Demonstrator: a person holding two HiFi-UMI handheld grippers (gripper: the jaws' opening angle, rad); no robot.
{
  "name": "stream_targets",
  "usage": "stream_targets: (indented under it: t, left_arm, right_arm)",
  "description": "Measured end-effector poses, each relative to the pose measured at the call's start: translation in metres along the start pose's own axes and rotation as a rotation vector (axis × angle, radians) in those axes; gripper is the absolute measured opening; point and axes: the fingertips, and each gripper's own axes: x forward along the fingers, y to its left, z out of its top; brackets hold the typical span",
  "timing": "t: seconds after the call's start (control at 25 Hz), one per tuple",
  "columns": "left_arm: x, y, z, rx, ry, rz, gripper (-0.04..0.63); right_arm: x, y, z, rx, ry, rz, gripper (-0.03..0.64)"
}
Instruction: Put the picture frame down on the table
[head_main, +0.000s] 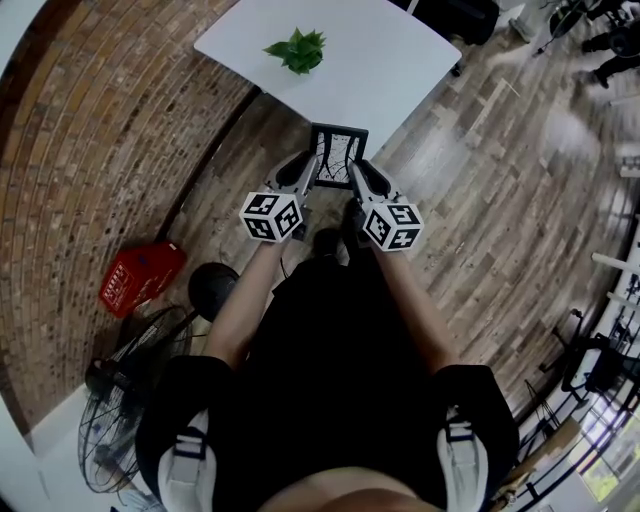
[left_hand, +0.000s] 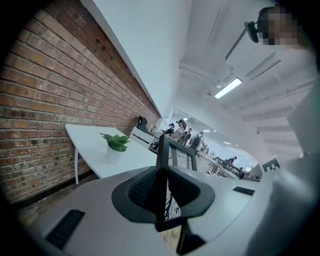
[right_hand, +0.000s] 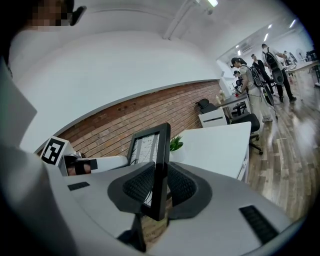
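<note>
Both claws are clamped on the thin black-rimmed rectangular picture frame (head_main: 338, 158). Your left claw (left_hand: 162, 192) pinches its left side rail and your right claw (right_hand: 159, 187) pinches the right one. In each gripper view the ribbed pads press flat against a rail, with no gap showing.

You hold the frame upright, its pale printed face towards you, out in front of your body. It hangs above the wood-plank floor (head_main: 500, 200), just short of the near edge of the white rectangular table (head_main: 390, 70), so no part of it rests on anything yet.

I judge this to be the carry, with the set-down not yet begun. The next move calls for bringing both claws forward together until the frame is over the tabletop. Then lower it evenly, so that the bottom rail meets the surface level rather than corner first. Only after that should you let the pads go, and both sides should release at about the same time. I cannot tell whether the frame has a back prop, so be ready to lay it flat.

A small green leafy potted plant (head_main: 298, 50) sits towards the far left of the table, well apart from the frame. The bare near and right parts look like the easy landing place. On the floor at your near left, a red plastic basket (head_main: 140, 278) and a black wire-guard floor fan (head_main: 130, 400) lie clear of your route.
</note>
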Motion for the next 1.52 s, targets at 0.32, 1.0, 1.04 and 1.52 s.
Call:
stream_targets:
  t: [0.32,1.0,1.04,1.52]
  left_arm:
    - [0.032,0.008,0.005,-0.022,0.007,0.037,0.083]
    - [0.102,0.017,-0.003,-0.097,0.013,0.15,0.083]
    - [0.104,0.019,-0.004,-0.101,0.011,0.156,0.083]
    - [0.117,0.049,-0.006,-0.111,0.049,0.134,0.083]
  right_arm:
    - [0.022,-0.025,0.014,0.002,0.037,0.034,0.073]
    - [0.063,-0.092,0.024,0.015,0.159,0.124,0.074]
    - [0.065,-0.094,0.023,0.015,0.162,0.128,0.074]
    - [0.095,-0.098,0.012,0.053,0.175,0.088,0.074]
